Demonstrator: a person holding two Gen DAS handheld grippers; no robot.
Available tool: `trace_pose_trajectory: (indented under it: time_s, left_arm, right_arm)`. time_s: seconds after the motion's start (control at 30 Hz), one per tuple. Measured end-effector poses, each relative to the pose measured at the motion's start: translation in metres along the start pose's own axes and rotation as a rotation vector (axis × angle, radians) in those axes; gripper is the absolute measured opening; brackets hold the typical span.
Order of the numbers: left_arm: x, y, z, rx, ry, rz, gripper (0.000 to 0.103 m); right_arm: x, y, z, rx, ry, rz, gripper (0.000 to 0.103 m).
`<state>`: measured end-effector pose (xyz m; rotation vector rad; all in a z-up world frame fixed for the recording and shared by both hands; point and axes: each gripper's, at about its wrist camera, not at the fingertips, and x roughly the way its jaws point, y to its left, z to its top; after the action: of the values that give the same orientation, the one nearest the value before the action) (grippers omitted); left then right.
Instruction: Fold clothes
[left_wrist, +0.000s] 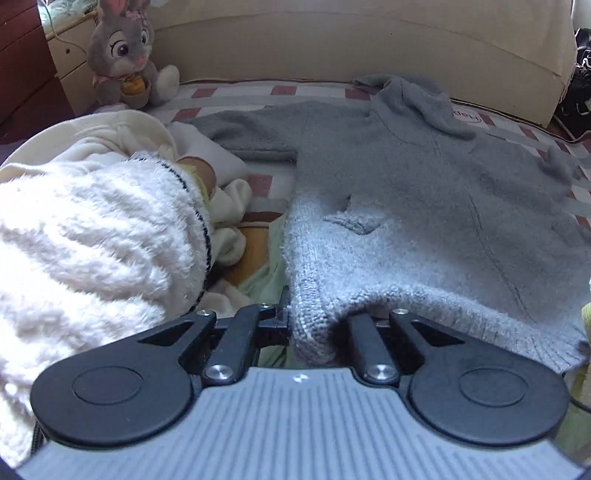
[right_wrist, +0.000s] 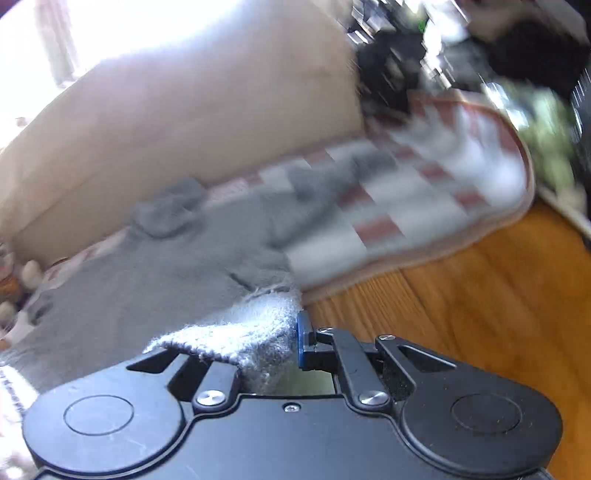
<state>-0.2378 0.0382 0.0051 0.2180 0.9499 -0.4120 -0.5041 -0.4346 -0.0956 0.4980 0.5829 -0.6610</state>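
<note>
Both grippers pinch the near hem of a grey knitted sweater (left_wrist: 424, 192): left gripper (left_wrist: 314, 325) at its left corner, right gripper (right_wrist: 269, 350) at its right corner. Spread flat on a checked bed cover (left_wrist: 266, 181), the sweater reaches toward the far sofa back (left_wrist: 332, 40). It looks soft, thick and floppy; the ribbed hem corners seem the best grip. A cream clothes pile (left_wrist: 92, 229) lies left, a plush rabbit (left_wrist: 125, 51) beyond.

A bedroom in a home

A toy bunny (left_wrist: 123, 55) sits on a bed with a checked sheet (left_wrist: 266, 92). Drawers (left_wrist: 68, 55) stand beside it, above a wood floor (right_wrist: 480, 295).
</note>
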Motion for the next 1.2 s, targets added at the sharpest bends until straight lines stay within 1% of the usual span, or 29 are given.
trace_pose_trajectory:
  time_s: [0.03,0.07,0.1,0.13,0.17,0.2,0.23,0.27,0.3,0.37,0.43,0.47,0.5,0.53,0.57,0.6,0.67,0.77,0.83,0.9,0.97,1.03,1.07,1.1,1.13,1.17,1.2]
  left_arm:
    - [0.0,0.0,-0.004,0.002,0.02,0.001,0.015]
    - [0.002,-0.004,-0.013,0.017,0.059,0.007,0.023]
    - [0.006,-0.008,-0.019,0.044,0.102,0.015,0.03]
    - [0.007,-0.012,-0.02,0.076,0.135,0.022,0.04]
    - [0.008,-0.015,-0.022,0.108,0.168,0.028,0.044]
    - [0.005,-0.018,-0.021,0.134,0.184,0.021,0.045]
    - [-0.005,-0.018,-0.017,0.152,0.171,-0.008,0.047]
    - [-0.014,-0.019,-0.012,0.169,0.158,-0.038,0.051]
    - [-0.024,-0.019,-0.006,0.179,0.14,-0.068,0.053]
    - [-0.048,-0.017,0.014,0.173,0.076,-0.133,0.061]
    - [-0.069,-0.018,0.039,0.167,0.001,-0.197,0.066]
    - [-0.074,-0.021,0.049,0.171,-0.028,-0.215,0.07]
    - [-0.074,-0.027,0.062,0.182,-0.048,-0.227,0.071]
    - [-0.074,-0.033,0.075,0.192,-0.069,-0.239,0.071]
    - [-0.073,-0.04,0.089,0.21,-0.09,-0.242,0.071]
    - [-0.068,-0.05,0.105,0.242,-0.113,-0.229,0.071]
    - [-0.057,-0.069,0.134,0.297,-0.151,-0.192,0.071]
    - [-0.033,-0.091,0.177,0.341,-0.17,-0.124,0.071]
    - [-0.016,-0.103,0.2,0.365,-0.182,-0.099,0.071]
    - [0.001,-0.11,0.219,0.363,-0.202,-0.089,0.071]
    - [0.017,-0.108,0.235,0.342,-0.23,-0.083,0.071]
    - [0.035,-0.103,0.251,0.314,-0.256,-0.084,0.071]
    - [0.045,-0.099,0.26,0.294,-0.257,-0.087,0.073]
    - [0.062,-0.093,0.27,0.261,-0.217,-0.1,0.075]
    - [0.083,-0.086,0.28,0.222,-0.144,-0.115,0.075]
    - [0.102,-0.078,0.288,0.169,-0.079,-0.121,0.072]
    - [0.121,-0.07,0.296,0.117,-0.014,-0.125,0.071]
  right_arm:
    - [-0.005,0.006,-0.001,-0.04,0.011,-0.007,0.006]
    - [0.001,0.007,-0.007,-0.078,0.064,-0.023,0.008]
    - [0.007,0.008,-0.014,-0.115,0.119,-0.038,0.011]
    - [0.019,0.004,-0.021,-0.137,0.201,-0.053,0.013]
    - [0.03,0.001,-0.032,-0.149,0.298,-0.075,0.014]
    - [0.035,0.0,-0.037,-0.151,0.362,-0.081,0.017]
    - [0.035,-0.003,-0.04,-0.151,0.393,-0.076,0.018]
    - [0.028,-0.003,-0.038,-0.146,0.388,-0.065,0.025]
    - [0.021,-0.003,-0.035,-0.141,0.38,-0.052,0.03]
    - [0.003,-0.002,-0.013,-0.118,0.332,0.031,0.031]
    - [-0.017,0.004,0.008,-0.095,0.276,0.126,0.032]
    - [-0.024,0.008,0.023,-0.097,0.238,0.184,0.035]
    - [-0.031,0.013,0.038,-0.102,0.199,0.237,0.042]
    - [-0.035,0.02,0.053,-0.128,0.157,0.245,0.045]
    - [-0.033,0.031,0.07,-0.165,0.123,0.234,0.046]
    - [-0.03,0.042,0.086,-0.2,0.091,0.224,0.046]
    - [-0.012,0.067,0.118,-0.234,0.074,0.215,0.046]
    - [0.038,0.116,0.167,-0.215,0.125,0.151,0.046]
    - [0.072,0.143,0.187,-0.215,0.189,0.166,0.046]
    - [0.111,0.174,0.209,-0.21,0.234,0.22,0.046]
    - [0.143,0.195,0.224,-0.204,0.26,0.249,0.046]
    - [0.169,0.23,0.236,-0.23,0.285,0.255,0.046]
    - [0.179,0.248,0.24,-0.238,0.298,0.256,0.046]
    - [0.188,0.262,0.247,-0.203,0.31,0.269,0.046]
    - [0.197,0.277,0.254,-0.168,0.321,0.282,0.046]
    - [0.206,0.29,0.26,-0.138,0.332,0.292,0.046]
    - [0.212,0.293,0.262,-0.149,0.332,0.276,0.046]
